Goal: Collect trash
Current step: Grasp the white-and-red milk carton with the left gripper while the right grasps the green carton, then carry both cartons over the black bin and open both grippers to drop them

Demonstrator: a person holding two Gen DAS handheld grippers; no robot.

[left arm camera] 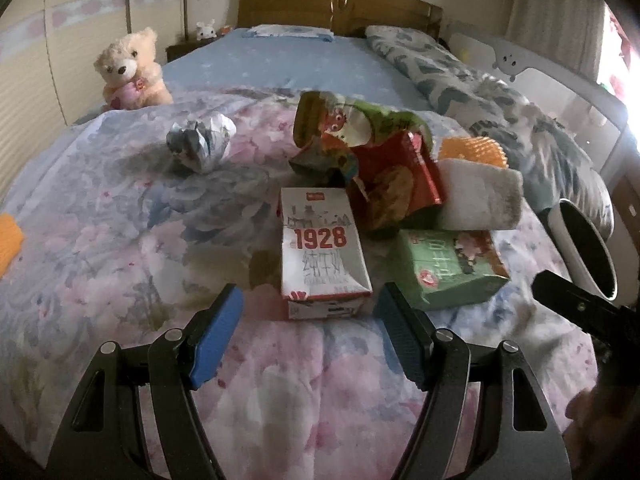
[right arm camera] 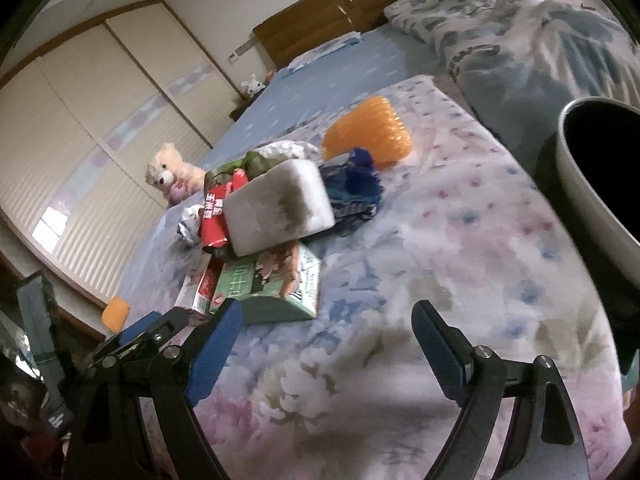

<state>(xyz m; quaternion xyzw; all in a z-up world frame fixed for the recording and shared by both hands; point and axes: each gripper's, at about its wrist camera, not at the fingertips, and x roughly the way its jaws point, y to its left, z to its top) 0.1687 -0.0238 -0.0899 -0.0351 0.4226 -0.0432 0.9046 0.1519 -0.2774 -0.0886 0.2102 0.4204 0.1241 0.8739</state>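
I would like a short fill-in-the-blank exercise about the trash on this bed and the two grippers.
1. The white carton in front of the left gripper shows the red number ____.
2. The stuffed toy sitting on the bed is a teddy ____.
3. The jaws of the right gripper are ____ and hold nothing.
4. The carton right of the white one is mainly ____.

Missing words: 1928; bear; open; green

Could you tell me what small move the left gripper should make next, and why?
Probably ease the left gripper forward around the white 1928 carton: its jaws stand open and empty just short of it, and the carton is the nearest piece of the pile on the bed.
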